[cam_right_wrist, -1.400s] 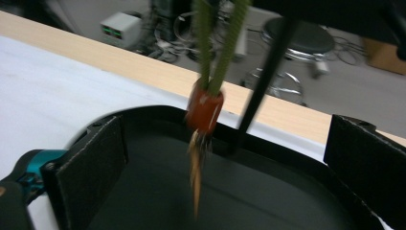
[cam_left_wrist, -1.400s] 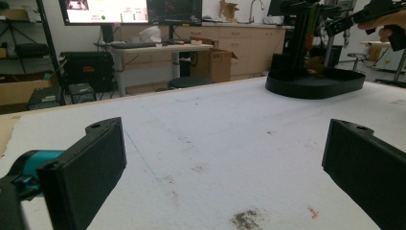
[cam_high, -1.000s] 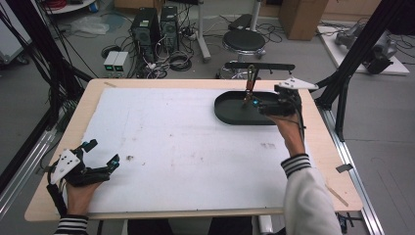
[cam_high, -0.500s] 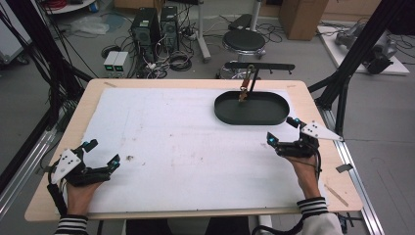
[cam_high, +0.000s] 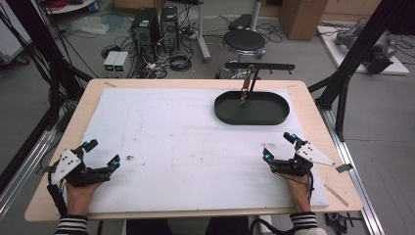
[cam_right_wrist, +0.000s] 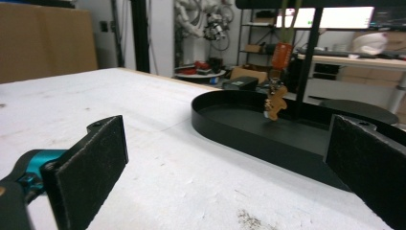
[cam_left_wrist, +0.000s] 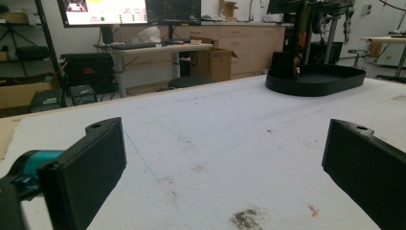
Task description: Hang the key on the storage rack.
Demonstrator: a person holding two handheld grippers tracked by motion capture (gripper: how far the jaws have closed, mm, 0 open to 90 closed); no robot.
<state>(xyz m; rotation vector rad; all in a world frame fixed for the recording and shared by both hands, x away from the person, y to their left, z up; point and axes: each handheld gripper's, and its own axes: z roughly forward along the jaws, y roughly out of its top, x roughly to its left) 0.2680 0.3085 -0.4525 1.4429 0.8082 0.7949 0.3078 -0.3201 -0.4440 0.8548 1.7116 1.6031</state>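
Note:
A black oval tray (cam_high: 230, 115) sits at the far right of the white mat, also seen as a tray (cam_left_wrist: 335, 81) and a tray (cam_right_wrist: 230, 129). A black stand rises at its back with a small brown gingerbread-shaped charm (cam_right_wrist: 274, 106) hanging over the tray, seen from above as the charm (cam_high: 243, 98). My left gripper (cam_high: 100, 154) rests open near the front left edge, nothing between its jaws. My right gripper (cam_high: 279, 146) rests open near the front right, short of the tray, its jaws empty too.
The white mat (cam_high: 186, 142) covers most of the wooden table (cam_high: 313, 112). Dark smudges mark the mat near each gripper. Beyond the far edge stand a stool (cam_high: 247, 41), computer towers (cam_high: 156, 22) and cables on the floor. Black frame legs flank both sides.
My right gripper has drawn back from over the tray to the front right of the mat. The left gripper has stayed in place.

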